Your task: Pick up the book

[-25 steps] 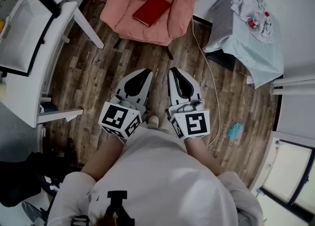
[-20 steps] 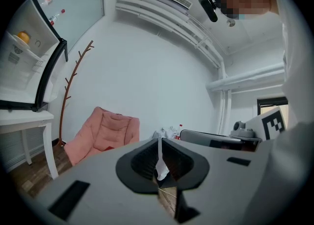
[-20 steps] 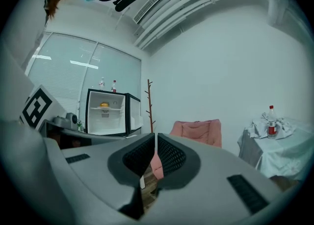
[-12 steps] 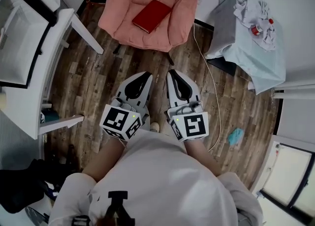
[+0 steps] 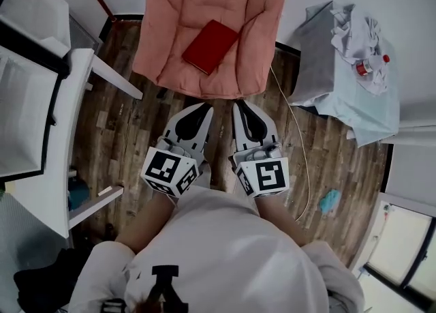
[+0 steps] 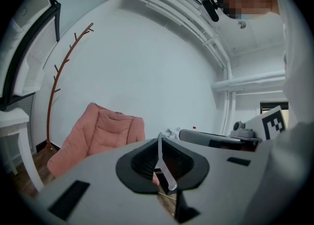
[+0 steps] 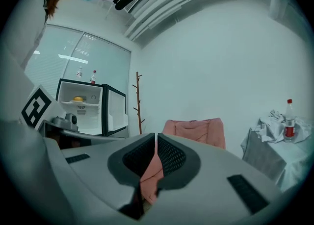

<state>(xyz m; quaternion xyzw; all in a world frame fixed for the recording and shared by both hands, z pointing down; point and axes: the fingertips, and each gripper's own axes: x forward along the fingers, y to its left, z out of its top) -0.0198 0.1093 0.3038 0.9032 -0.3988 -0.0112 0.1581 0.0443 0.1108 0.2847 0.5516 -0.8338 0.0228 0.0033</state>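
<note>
- Flat red hardcover book [image 5: 210,46] lies on seat of padded pink armchair [image 5: 170,39], well ahead of left tool [image 5: 201,110] and right tool [image 5: 242,108]
- Both tools closed, nothing between jaws
- Open one tool before reaching; take the near edge, dig lower jaw into cushion under cover

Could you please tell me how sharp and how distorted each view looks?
Head view: evenly lit, sharp on the book, edges bowed. Left gripper view: heavy fisheye, black corners, the left gripper slightly soft up close. Right gripper view: same fisheye, chair clear.
</note>
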